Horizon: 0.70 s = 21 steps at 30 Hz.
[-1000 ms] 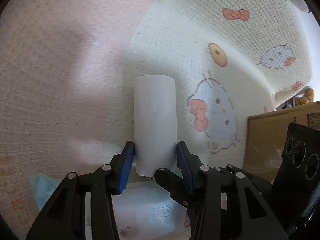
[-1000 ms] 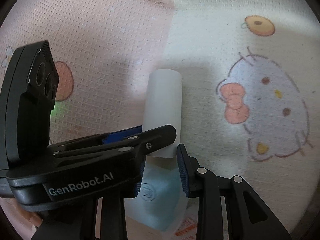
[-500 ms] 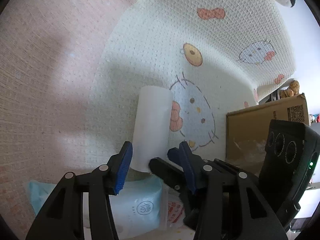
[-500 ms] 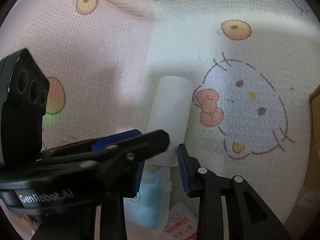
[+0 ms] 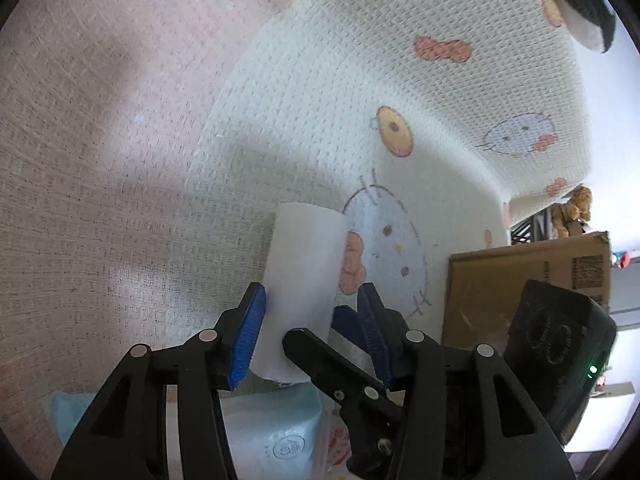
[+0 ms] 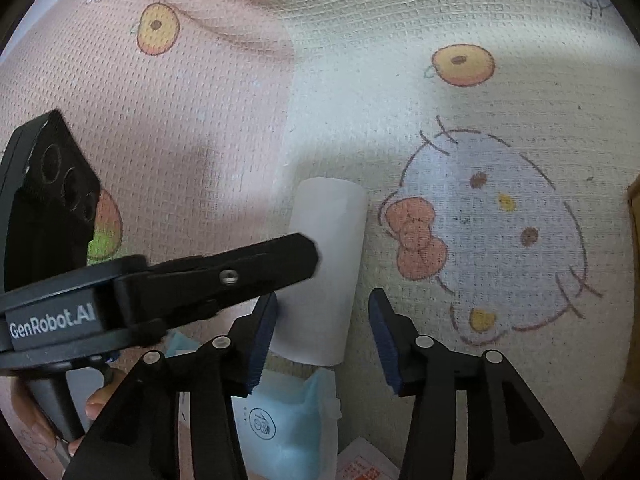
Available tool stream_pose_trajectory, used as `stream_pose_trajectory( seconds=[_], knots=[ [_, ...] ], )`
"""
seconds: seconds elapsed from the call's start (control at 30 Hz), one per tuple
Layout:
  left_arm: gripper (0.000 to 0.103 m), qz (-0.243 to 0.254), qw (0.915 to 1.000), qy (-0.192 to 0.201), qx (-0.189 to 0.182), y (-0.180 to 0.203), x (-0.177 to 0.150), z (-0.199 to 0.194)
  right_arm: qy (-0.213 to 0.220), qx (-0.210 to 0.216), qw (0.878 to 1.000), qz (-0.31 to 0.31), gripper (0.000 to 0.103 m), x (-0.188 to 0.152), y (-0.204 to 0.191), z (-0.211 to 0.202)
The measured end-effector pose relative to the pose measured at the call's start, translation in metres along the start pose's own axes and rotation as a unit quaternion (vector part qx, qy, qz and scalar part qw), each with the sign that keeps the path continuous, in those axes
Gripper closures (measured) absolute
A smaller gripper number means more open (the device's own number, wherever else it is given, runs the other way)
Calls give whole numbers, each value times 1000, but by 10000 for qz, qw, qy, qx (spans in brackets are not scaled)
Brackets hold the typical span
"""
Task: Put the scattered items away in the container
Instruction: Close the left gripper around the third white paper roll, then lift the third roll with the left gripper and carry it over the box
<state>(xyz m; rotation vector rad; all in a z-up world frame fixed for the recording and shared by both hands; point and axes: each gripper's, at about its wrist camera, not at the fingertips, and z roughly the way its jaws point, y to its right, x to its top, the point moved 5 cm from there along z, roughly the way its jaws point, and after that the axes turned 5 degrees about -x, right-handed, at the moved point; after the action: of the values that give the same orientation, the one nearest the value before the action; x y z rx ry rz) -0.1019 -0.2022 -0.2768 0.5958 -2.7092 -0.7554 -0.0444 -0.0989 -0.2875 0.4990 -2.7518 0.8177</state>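
Cardboard box (image 5: 520, 280) at right, contents unseen, white roll (image 5: 304, 280) lying on cartoon-print mat (image 5: 360, 100), between parted jaws of left gripper (image 5: 312, 332) and right gripper (image 6: 320, 336), blue tissue pack (image 6: 280, 428) beneath.

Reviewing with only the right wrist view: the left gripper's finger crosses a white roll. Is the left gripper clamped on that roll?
Observer: Unclear. In the left wrist view one pad of the left gripper touches the white roll; the other stands clear, with a finger of the right gripper in between.
Reviewer: Any container nearby?
Observer: A cardboard box stands on the left gripper's right side, past the blanket.
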Motion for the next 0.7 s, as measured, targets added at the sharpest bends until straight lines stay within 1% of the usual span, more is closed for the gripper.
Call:
stream_pose_trajectory(
  seconds=[0.03, 0.07, 0.1, 0.13, 0.2, 0.3, 0.53, 0.6, 0.7],
  knots=[
    [56, 5, 10000, -21, 23, 0, -1, 3, -5, -4, 10000, -10, 58, -1, 1, -3],
    [57, 8, 10000, -75, 24, -1, -3, 5, -21, -16, 10000, -34, 58, 5, 4, 0],
    [58, -11, 9999, -164, -7, -2, -5, 8, -26, -50, 10000, -48, 58, 7, 3, 5],
    [57, -47, 9997, -252, -50, -2, -7, 11, -22, -69, 10000, -44, 58, 12, -2, 21],
    [57, -77, 9994, -289, -185, -2, -10, 15, -72, -84, 9999, -52, 58, 13, -4, 30],
    [57, -74, 9994, -289, -189, 0, -11, 16, -94, -39, 9999, -6, 58, 12, -1, 32],
    [57, -52, 9994, -182, -292, 5, -13, 11, -53, -145, 9998, -115, 58, 12, 0, 21],
    [57, 3, 9994, -118, -328, 7, -14, 4, -16, -171, 9996, -218, 58, 13, -6, 19],
    [57, 66, 9992, 101, -388, 11, -18, -15, 94, -172, 9988, -442, 58, 13, -19, 9]
  ],
)
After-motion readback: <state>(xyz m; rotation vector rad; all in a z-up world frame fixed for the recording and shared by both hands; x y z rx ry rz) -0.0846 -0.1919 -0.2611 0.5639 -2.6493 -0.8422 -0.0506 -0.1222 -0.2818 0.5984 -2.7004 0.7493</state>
